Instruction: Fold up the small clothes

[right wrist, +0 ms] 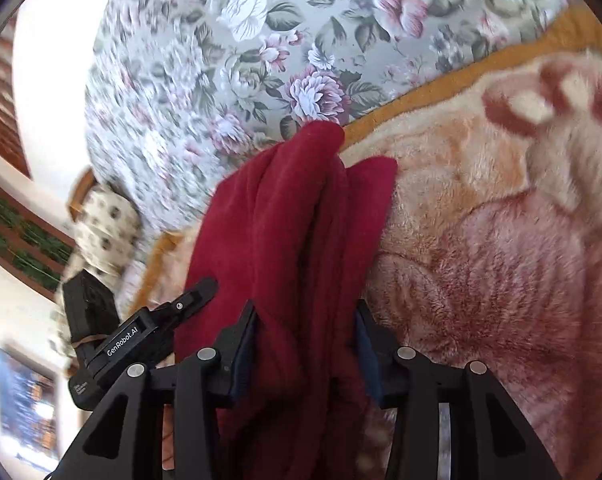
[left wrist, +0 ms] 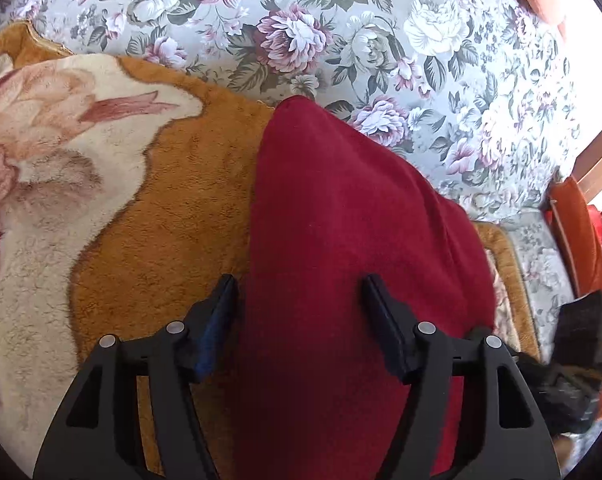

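Observation:
A dark red fleece garment (left wrist: 341, 220) lies on an orange and cream plush blanket (left wrist: 161, 220). In the left wrist view my left gripper (left wrist: 301, 284) is open, its two fingers straddling the garment's near part without pinching it. In the right wrist view the garment (right wrist: 293, 220) is bunched in folds and runs between the fingers of my right gripper (right wrist: 305, 312), which is partly closed around the bunched cloth. The other gripper (right wrist: 141, 332) shows at the left of the right wrist view.
A grey floral bedsheet (left wrist: 381, 40) covers the bed beyond the blanket. An orange cushion (left wrist: 573, 232) stands at the right edge. A patterned pillow (right wrist: 105, 232) lies at the left in the right wrist view, near a white wall.

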Demonstrator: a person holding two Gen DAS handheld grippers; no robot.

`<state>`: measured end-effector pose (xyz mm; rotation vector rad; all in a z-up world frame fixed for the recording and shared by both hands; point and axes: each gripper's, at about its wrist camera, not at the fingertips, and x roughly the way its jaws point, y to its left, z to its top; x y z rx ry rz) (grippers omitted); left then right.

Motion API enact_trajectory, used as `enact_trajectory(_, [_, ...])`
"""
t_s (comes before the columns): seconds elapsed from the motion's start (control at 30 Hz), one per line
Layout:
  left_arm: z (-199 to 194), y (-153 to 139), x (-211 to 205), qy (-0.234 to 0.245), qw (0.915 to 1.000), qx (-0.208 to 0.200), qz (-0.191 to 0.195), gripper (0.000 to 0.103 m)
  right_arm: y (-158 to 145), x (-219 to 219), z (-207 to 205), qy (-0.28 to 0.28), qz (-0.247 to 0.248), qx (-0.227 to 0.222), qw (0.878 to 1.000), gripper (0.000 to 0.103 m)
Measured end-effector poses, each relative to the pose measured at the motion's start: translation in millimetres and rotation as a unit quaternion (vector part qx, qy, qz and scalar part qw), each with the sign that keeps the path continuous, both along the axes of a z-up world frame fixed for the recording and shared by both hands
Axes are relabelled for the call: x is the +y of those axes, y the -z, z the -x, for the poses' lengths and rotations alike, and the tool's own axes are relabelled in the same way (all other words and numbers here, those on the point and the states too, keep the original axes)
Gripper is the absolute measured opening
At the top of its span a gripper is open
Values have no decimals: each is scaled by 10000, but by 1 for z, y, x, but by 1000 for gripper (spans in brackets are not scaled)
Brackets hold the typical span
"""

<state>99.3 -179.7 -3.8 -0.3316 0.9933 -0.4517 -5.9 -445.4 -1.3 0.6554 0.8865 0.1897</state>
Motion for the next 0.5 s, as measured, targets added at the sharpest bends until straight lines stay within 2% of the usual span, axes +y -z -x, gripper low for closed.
enact_trajectory(0.07, [0,0,-1,5,10000,13,-51,66,-21,10,1,-31,559,104,9984,45])
enact_trajectory(0.1, [-1,0,-1,2,10000,32,-66,67,-40,21,5,-88,1122,-78,9936,45])
enact_trajectory(0.13, [-1,0,-2,-2,9999,27,-101,67,-49,28,10,-186,1417,-248,9894,45])
enact_trajectory(0.17, [0,-1,-3,0,9999,-16,-172,67,-62,43,16,-407,1950,-488,9787,45])
enact_trajectory(0.23, [1,-2,-5,-7,9997,-62,-246,67,-74,83,28,-1107,3137,-795,9397,45])
enact_trajectory(0.3, [1,-2,-6,-23,9996,-70,-267,67,-69,109,35,-1811,3651,-823,9095,45])
enact_trajectory(0.43, [1,-2,-6,-22,9997,-55,-254,67,-50,133,33,-2694,3895,-569,8789,45])
enact_trajectory(0.5, [1,-2,-6,-28,9997,-43,-257,67,-32,134,29,-2965,4176,-335,8582,45])
